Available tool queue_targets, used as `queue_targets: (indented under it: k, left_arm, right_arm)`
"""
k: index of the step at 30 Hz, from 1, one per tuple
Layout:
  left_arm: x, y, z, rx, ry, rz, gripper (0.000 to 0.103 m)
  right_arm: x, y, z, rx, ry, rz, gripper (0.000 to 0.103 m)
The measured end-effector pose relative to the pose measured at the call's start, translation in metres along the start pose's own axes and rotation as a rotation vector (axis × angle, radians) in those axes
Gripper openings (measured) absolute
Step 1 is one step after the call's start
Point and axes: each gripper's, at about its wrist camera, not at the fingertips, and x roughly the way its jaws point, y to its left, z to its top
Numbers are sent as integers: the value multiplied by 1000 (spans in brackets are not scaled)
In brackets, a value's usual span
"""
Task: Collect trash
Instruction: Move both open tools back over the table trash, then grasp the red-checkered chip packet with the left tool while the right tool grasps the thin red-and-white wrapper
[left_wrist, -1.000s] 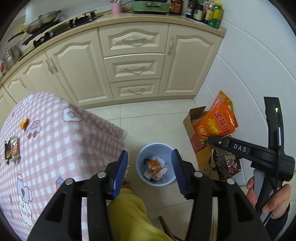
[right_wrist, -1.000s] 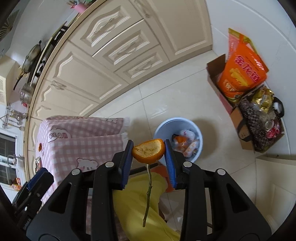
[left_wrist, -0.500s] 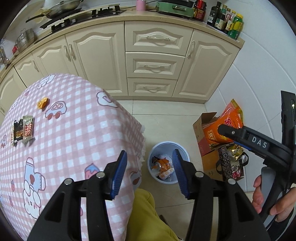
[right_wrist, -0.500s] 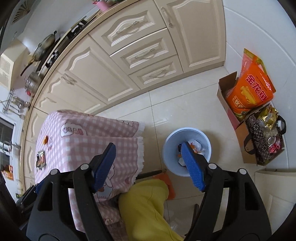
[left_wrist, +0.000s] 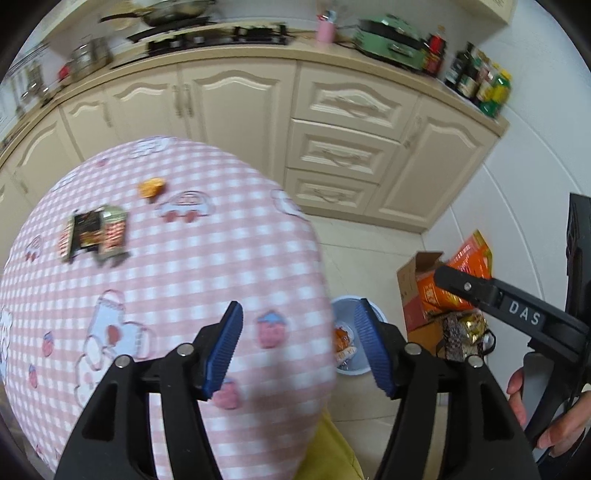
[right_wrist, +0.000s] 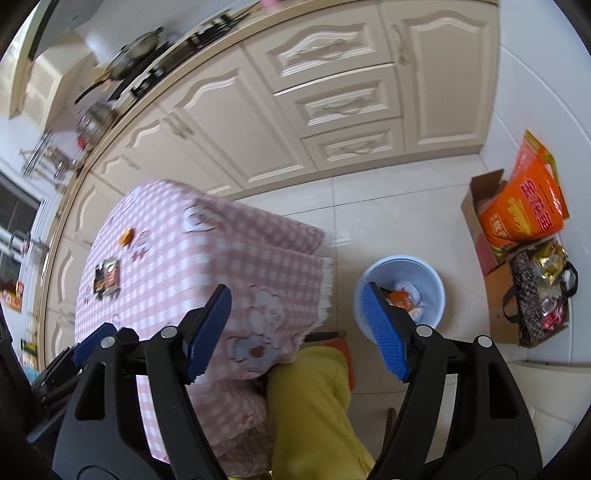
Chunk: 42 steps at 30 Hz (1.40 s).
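On the pink checked cloth-covered counter (left_wrist: 192, 258), crumpled snack wrappers (left_wrist: 96, 232) lie at nine o'clock and a small orange peel scrap (left_wrist: 150, 186) at eleven. The left hand-held gripper (left_wrist: 295, 347) is opening, nothing between its blue pads. The right hand-held gripper (right_wrist: 303, 328) gapes empty, the round pale-blue plastic bin (right_wrist: 400, 269) of rubbish on the floor at its two o'clock.

both wrist cams look steeply down from above the pink checked table (left_wrist: 192, 258), facing the cream cabinets (right_wrist: 332, 103). both catch the blue bin (right_wrist: 399, 269) and cardboard box (left_wrist: 417, 291) on the floor.
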Motion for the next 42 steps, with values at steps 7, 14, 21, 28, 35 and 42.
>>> queue_targets:
  k: [7, 14, 21, 28, 35, 42]
  left_arm:
    - [-23, 66, -7, -105, -38, 54, 66]
    - [-38, 144, -17, -241, -57, 106, 66]
    - [-48, 222, -18, -360, -63, 170, 68]
    - [-47, 278, -12, -430, -58, 206, 69]
    - [-32, 308, -2, -462, -30, 197, 69]
    - [-11, 309, 6, -443, 10, 185, 69]
  right_arm:
    - [13, 65, -9, -129, 35, 19, 73]
    - [36, 154, -17, -306, 96, 47, 73]
    - [68, 234, -15, -403, 143, 57, 73]
    - [121, 283, -10, -470, 187, -27, 73]
    - [164, 305, -8, -507, 206, -85, 73]
    - [188, 321, -17, -614, 149, -157, 38]
